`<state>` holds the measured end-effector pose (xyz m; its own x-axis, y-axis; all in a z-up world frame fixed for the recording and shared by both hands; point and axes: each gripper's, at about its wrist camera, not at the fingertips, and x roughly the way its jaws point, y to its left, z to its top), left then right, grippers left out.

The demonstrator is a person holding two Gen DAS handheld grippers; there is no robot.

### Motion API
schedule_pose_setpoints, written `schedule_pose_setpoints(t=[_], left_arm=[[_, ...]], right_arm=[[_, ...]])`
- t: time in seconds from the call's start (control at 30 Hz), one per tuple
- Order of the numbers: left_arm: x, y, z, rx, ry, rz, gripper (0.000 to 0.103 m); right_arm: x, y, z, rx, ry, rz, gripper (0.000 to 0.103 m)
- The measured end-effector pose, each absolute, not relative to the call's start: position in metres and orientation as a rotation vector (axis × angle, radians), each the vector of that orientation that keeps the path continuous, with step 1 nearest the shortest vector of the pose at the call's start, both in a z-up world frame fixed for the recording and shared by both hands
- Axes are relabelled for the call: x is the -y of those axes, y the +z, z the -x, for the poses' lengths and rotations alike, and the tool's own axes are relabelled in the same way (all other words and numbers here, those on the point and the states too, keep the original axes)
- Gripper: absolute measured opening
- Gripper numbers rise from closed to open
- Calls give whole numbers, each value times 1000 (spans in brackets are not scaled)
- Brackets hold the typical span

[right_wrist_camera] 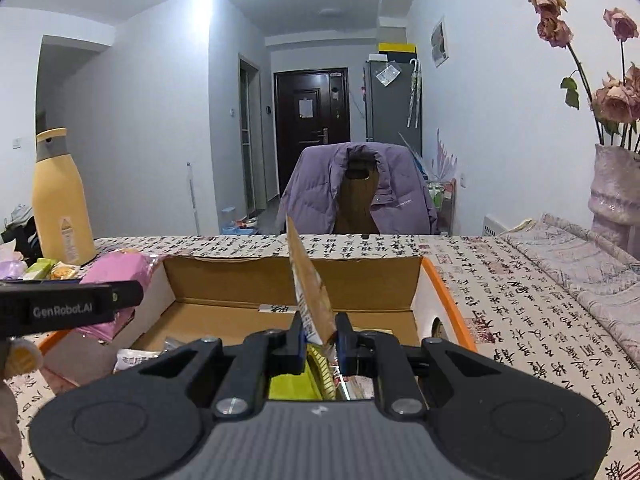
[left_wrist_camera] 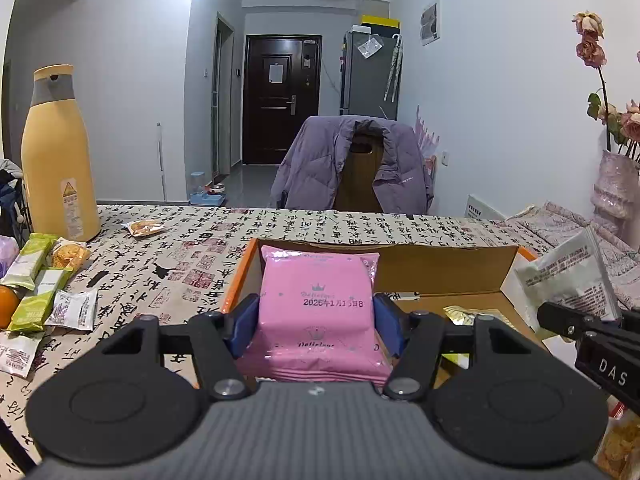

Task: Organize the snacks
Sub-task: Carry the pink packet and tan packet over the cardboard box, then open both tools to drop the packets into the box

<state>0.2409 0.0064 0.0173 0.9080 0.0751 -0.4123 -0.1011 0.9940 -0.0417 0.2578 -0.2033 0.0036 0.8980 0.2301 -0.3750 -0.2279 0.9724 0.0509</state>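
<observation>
My left gripper (left_wrist_camera: 316,316) is shut on a pink snack packet (left_wrist_camera: 318,312), held upright over the left end of an open cardboard box (left_wrist_camera: 440,268). From the right wrist view the same pink packet (right_wrist_camera: 116,276) shows beside the box's left wall. My right gripper (right_wrist_camera: 318,336) is shut on a thin brown and white snack packet (right_wrist_camera: 310,292), held edge-on above the cardboard box (right_wrist_camera: 288,280). That packet appears white (left_wrist_camera: 568,284) at the right of the left wrist view. Several packets lie in the box, among them a yellow-green one (right_wrist_camera: 294,384).
Loose snack packets (left_wrist_camera: 44,288) and an orange (left_wrist_camera: 6,306) lie on the tablecloth to the left, near a tall yellow bottle (left_wrist_camera: 56,160). A vase of dried roses (right_wrist_camera: 616,184) stands at the right. Behind the table is a chair with a purple jacket (left_wrist_camera: 352,164).
</observation>
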Motion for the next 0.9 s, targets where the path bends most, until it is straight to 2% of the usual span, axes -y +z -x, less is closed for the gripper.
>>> schedule_pose_setpoints(t=[0.17, 0.2, 0.23, 0.27, 0.3, 0.33, 0.37, 0.9], left_arm=[[-6, 14, -237, -392, 96, 55, 65], [-6, 15, -234, -378, 94, 58, 72], [-7, 16, -233, -367, 91, 68, 79], [-9, 17, -231, -354, 89, 79, 92], [-10, 17, -229, -340, 91, 86, 103], [-10, 17, -226, -321, 93, 91, 103], [-10, 18, -224, -309, 96, 92, 103], [-10, 30, -219, -298, 90, 118, 103]], right_arm=[[205, 0, -262, -424, 215, -16, 17], [207, -1, -261, -427, 212, -22, 17], [207, -1, -261, -430, 208, -24, 23], [208, 0, -260, -430, 206, -28, 42], [209, 0, -259, -425, 205, -32, 56], [210, 0, -258, -417, 204, -33, 85], [210, 0, -256, -405, 202, -36, 103], [207, 6, -253, -389, 215, -15, 103]])
